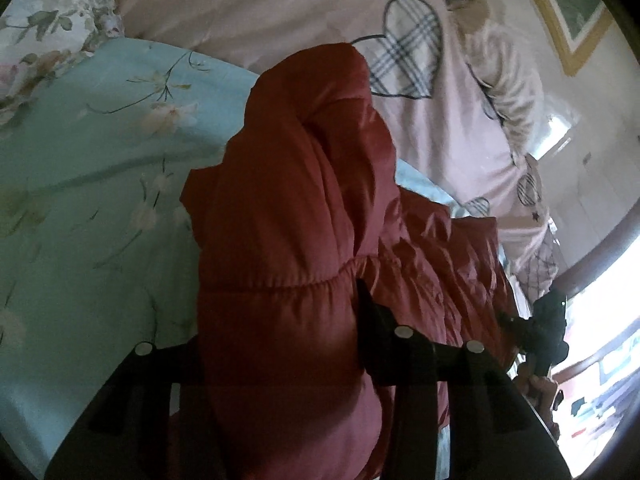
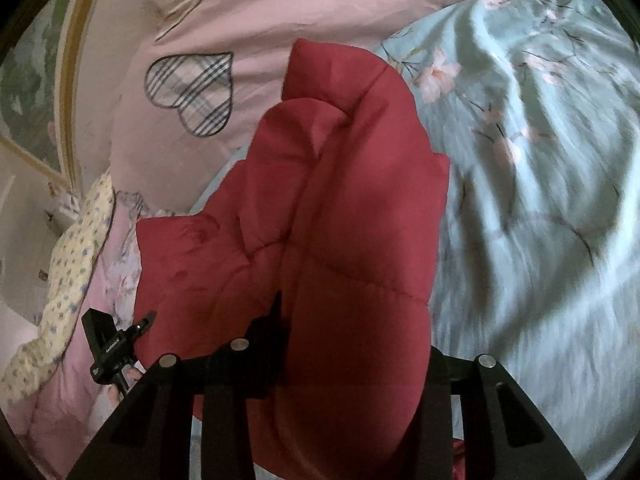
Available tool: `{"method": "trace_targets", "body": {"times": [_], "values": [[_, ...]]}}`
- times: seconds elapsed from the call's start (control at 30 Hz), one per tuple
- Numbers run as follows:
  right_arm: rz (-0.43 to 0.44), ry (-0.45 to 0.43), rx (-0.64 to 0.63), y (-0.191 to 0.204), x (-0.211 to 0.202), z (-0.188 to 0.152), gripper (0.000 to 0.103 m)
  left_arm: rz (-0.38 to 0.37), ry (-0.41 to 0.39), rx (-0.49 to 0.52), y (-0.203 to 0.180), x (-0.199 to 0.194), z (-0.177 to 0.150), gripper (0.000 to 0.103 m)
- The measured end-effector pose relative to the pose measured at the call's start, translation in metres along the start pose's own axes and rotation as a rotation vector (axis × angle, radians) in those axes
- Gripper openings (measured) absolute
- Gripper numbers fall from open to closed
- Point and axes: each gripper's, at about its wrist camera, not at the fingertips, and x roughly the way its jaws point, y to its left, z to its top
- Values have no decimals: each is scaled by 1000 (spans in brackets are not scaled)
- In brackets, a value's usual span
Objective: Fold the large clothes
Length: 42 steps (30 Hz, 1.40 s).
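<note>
Left gripper [image 1: 280,360] clamped on a thick fold of a red quilted jacket [image 1: 304,208], the padded cloth bulging up between its jaws and hiding one of them; in the other wrist view the right gripper [image 2: 356,364] is clamped on another bunched edge of the same jacket, the fabric swelling out over its jaws in the same way. Only the grasped folds are lifted, and the rest of the jacket trails down from both grips onto the bed, over a pale blue floral sheet [image 1: 80,184] that spreads out on one side of the jacket. Beyond the jacket's far end lies a pink quilt [image 2: 280,12] with plaid hearts [image 2: 192,92], and past that quilt hangs a framed picture [image 1: 568,4] on the wall. Beside the jacket, in the right wrist view, a spotted yellow cloth [image 2: 68,280] is heaped on the quilt's edge (the left gripper shows as a small dark shape just below it).

The risk from here, as a judgement: each gripper has a fat, slippery wad rather than a clean hem, so the puffy cloth could slide out of one grip under its own weight as the fold is carried over. If the two grips sit on uneven layers, the jacket could land twisted or lopsided. The trailing part could also drag the floral sheet into wrinkles beneath it.
</note>
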Motion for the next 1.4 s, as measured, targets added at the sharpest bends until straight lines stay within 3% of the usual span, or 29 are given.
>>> {"method": "trace_targets", "body": {"times": [0.27, 0.4, 0.73, 0.9, 1.1, 1.2, 1.4], "values": [[42, 16, 12, -3, -32, -51, 37, -45, 25, -48, 4, -40, -54, 40], [31, 22, 7, -5, -33, -65, 38, -29, 34, -56, 11, -42, -66, 40], [-14, -2, 40, -22, -23, -70, 52, 124, 13, -22, 14, -23, -80, 49], [-18, -10, 46, -25, -22, -72, 61, 155, 7, -16, 16, -21, -83, 58], [-72, -15, 26, -22, -27, -73, 74, 165, 3, -42, 23, -30, -81, 74], [-104, -23, 15, -20, -30, -72, 80, 178, -9, -40, 24, -35, -79, 77], [-195, -49, -45, -11, -38, -67, 86, 277, -56, 34, 9, -45, -73, 82]]}}
